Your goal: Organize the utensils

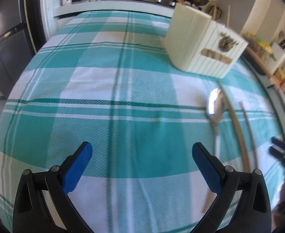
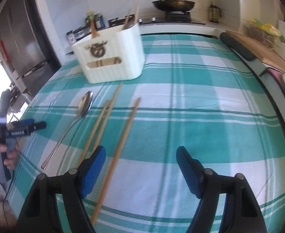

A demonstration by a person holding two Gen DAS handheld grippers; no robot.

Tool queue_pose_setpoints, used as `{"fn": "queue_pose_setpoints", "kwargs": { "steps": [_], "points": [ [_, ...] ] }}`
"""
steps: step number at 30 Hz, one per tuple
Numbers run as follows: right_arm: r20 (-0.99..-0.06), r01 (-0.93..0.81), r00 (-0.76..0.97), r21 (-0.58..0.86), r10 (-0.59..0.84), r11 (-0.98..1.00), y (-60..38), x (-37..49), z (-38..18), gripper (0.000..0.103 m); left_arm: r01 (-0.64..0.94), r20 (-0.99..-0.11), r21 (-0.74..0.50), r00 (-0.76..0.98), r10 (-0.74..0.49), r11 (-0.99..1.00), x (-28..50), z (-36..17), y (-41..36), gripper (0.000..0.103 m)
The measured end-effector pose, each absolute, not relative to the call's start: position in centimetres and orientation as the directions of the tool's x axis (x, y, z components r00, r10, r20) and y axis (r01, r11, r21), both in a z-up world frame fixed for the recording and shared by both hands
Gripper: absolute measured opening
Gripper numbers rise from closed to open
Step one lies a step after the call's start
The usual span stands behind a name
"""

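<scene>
On the counter, spread with a green-and-white checked cloth [image 2: 181,116], three wooden chopsticks and a metal spoon [image 2: 84,104] lie loose just in front of a cream utensil holder [image 2: 113,58] that stands at the far left of the right camera's view and already has a few sticks and what looks like a wooden handle poking out of its compartments, though blur makes it hard to say which slot holds what. The right gripper [image 2: 140,167] hovers low over the near end of the longest chopstick [image 2: 121,145], its jaws spread wide and empty, the stick passing just inside the left finger. The other two chopsticks [image 2: 103,122] lie close together just to the left of it, and the spoon lies further left, bowl toward the holder and thin handle pointing near. The left gripper [image 1: 142,167] is also wide open and holds nothing, over bare cloth with the spoon [image 1: 215,106] and sticks off to its right. The chopsticks are probably light, stiff and thin, so they should lift easily but may roll or pivot in the jaws; a grip near the middle or slightly toward the thick end would likely keep one level. They lie flat on soft cloth, so the fingers may need to press into the fabric to get under. The spoon looks smooth, slippery and heavier at the bowl; the narrow handle close to the bowl seems the safest hold.
</scene>
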State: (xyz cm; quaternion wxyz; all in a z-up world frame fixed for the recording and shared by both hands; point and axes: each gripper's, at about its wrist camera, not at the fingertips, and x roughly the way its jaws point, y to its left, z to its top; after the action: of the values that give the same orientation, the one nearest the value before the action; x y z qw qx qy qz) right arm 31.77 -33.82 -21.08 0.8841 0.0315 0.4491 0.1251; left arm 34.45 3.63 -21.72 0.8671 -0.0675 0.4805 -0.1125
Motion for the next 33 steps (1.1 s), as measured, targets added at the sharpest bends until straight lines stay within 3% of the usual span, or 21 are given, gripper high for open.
{"fn": "queue_pose_setpoints", "kwargs": {
  "steps": [3, 7, 11, 14, 24, 28, 31, 33],
  "points": [
    [-0.821, -0.238, 0.52, 0.124, 0.235, 0.963, -31.4, 32.1, -22.9, 0.042, 0.247, -0.806, -0.227, 0.496, -0.324, 0.942, 33.4, -20.3, 0.4, 0.103],
    [-0.833, -0.245, 0.496, 0.139, 0.247, 0.959, -30.8, 32.2, -23.9, 0.037, 0.348, -0.828, -0.12, 0.482, -0.287, 0.93, 32.8, -21.2, -4.4, 0.103],
    [-0.841, -0.272, 0.497, 0.084, 0.214, 0.959, -30.4, 32.1, -23.9, 0.014, 0.329, -0.861, -0.06, 0.46, -0.216, 0.942, 33.7, -23.5, -6.6, 0.102],
    [-0.851, -0.239, 0.501, 0.041, 0.159, 0.97, -31.6, 32.1, -23.7, 0.008, 0.291, -0.867, -0.008, 0.474, -0.151, 0.957, 33.6, -24.3, -6.9, 0.1],
    [-0.856, -0.069, 0.516, -0.034, 0.006, 0.997, -40.5, 30.7, -23.8, 0.006, 0.104, -0.863, -0.001, 0.502, -0.053, 0.995, 32.2, -24.5, -1.5, 0.101],
    [-0.863, -0.042, 0.504, -0.07, -0.039, 0.997, -42.6, 29.7, -23.8, 0.006, 0.191, -0.886, 0.001, 0.456, -0.088, 0.982, 31.5, -24.3, -1.6, 0.1],
    [-0.873, -0.053, 0.487, -0.059, -0.026, 0.997, -43.3, 29.4, -23.7, 0.018, 0.34, -0.911, -0.013, 0.384, -0.151, 0.94, 31.4, -23.9, -3.0, 0.1],
    [-0.879, -0.058, 0.475, -0.064, -0.028, 0.996, -43.6, 29.4, -23.7, 0.038, 0.417, -0.911, -0.002, 0.375, -0.174, 0.909, 31.2, -23.2, -4.0, 0.1]
  ]
}}
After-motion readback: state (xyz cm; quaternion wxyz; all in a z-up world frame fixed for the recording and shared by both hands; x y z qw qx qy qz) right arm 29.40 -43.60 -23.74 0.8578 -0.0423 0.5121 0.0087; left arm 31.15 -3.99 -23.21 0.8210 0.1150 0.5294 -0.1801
